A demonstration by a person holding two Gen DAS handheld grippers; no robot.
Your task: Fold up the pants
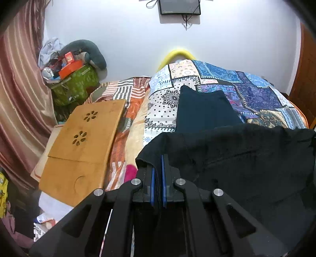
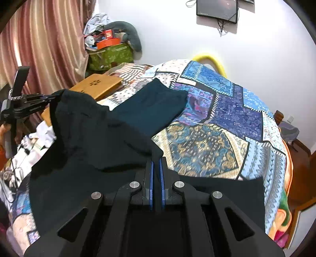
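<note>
While each clamp stays tight on its corner, the pants (image 1: 227, 158) are held up off the quilt (image 2: 207, 150) at the near end, with the far end still lying flat on it. The left gripper (image 1: 157, 170) is pinched fully closed on one corner of the dark cloth, and the right gripper (image 2: 156, 168) is closed the same way on the other, the edge being stretched between them. A slip is judged the main risk: only a thin bite of fabric is caught in each pair of pads, so an uneven pull could free one corner or skew the fold. Drag on the quilt could also bunch the far half. Two grippers and one pair of pants are counted; one wooden tray (image 1: 86, 138) is seen beside the quilt, one curtain (image 1: 21, 98) further off, and one screen (image 1: 179, 7) on the far wall.
</note>
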